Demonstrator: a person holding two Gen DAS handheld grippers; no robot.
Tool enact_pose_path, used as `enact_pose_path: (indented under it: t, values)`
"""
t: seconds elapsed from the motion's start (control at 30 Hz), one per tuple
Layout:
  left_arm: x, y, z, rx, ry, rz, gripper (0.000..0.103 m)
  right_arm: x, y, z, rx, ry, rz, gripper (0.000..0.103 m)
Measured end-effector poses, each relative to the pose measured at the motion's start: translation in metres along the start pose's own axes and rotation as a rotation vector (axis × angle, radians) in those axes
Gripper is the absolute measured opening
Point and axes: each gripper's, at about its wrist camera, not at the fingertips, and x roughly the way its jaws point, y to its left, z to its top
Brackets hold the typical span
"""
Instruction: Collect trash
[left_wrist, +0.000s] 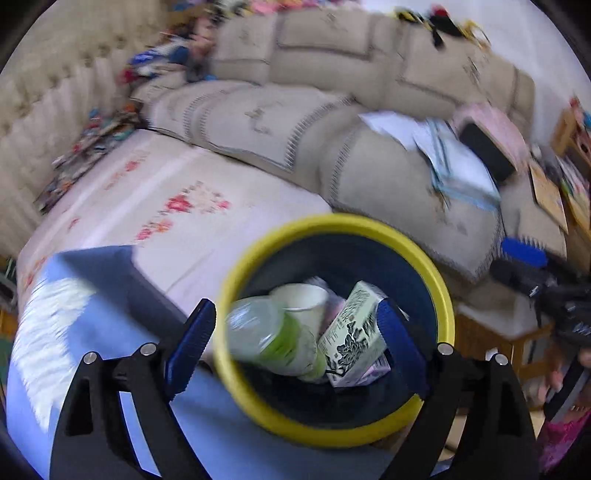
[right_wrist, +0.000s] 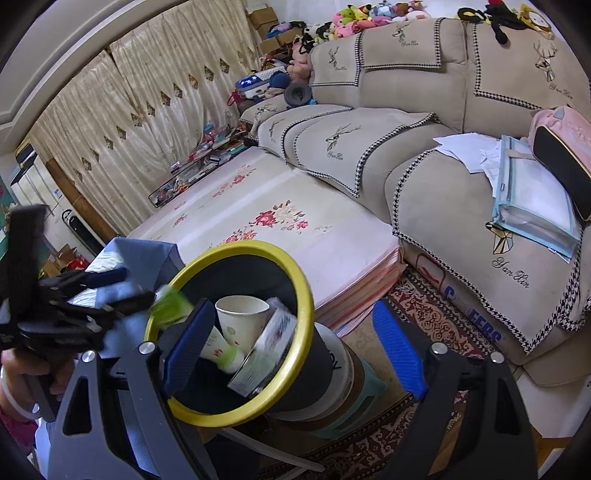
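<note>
Two blue-padded fingers of the left gripper (left_wrist: 291, 339) stand wide apart in the left wrist view, pressing on nothing, hanging over the mouth of a yellow-rimmed bin (left_wrist: 445, 295). Inside the bin lie a clear plastic bottle with a green label (left_wrist: 269, 336), a white paper cup (left_wrist: 301, 301) and a green-and-white carton (left_wrist: 351, 328); the bottle sits between the fingers but free of both pads. A blue cloth (left_wrist: 110, 280) lies left of the bin, a pale floral mat (left_wrist: 192, 206) beyond it, and a beige sofa (left_wrist: 369, 184) further back. The picture is blurred.

From the right wrist view, the right gripper (right_wrist: 291, 347) is likewise released, its fingers spread with nothing between them, poised above the near side of the same bin (right_wrist: 306, 291). The cup (right_wrist: 240, 317) stands upright inside, the carton (right_wrist: 266, 347) leaning beside it. At left a hand (right_wrist: 22, 373) carries the other gripper (right_wrist: 122, 288) over the bin's edge, with the green-labelled bottle (right_wrist: 173, 306) blurred just beside its fingertips
</note>
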Motion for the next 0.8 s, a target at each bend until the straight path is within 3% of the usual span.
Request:
enact_pose_path:
  t: [0.1, 0.2, 0.43, 0.63, 0.8]
  values:
    - [-0.058, 0.011, -0.024, -0.079, -0.118, 0.106, 0.098, -0.008, 0.013, -0.001, -0.054, -0.005, 0.008, 0.083]
    - [-0.121, 0.019, -0.065, -0.156, -0.216, 0.239, 0.098, -0.017, 0.031, -0.005, -0.103, -0.009, 0.030, 0.083]
    - [-0.238, 0.029, -0.182, -0.402, -0.284, 0.457, 0.098, -0.045, 0.080, -0.021, -0.216, -0.031, 0.102, 0.089]
    - [-0.310, 0.033, -0.271, -0.633, -0.341, 0.602, 0.098, -0.084, 0.120, -0.037, -0.322, -0.069, 0.133, 0.093]
    - [-0.350, 0.018, -0.322, -0.709, -0.381, 0.694, 0.098, -0.117, 0.141, -0.052, -0.395, -0.103, 0.149, 0.094]
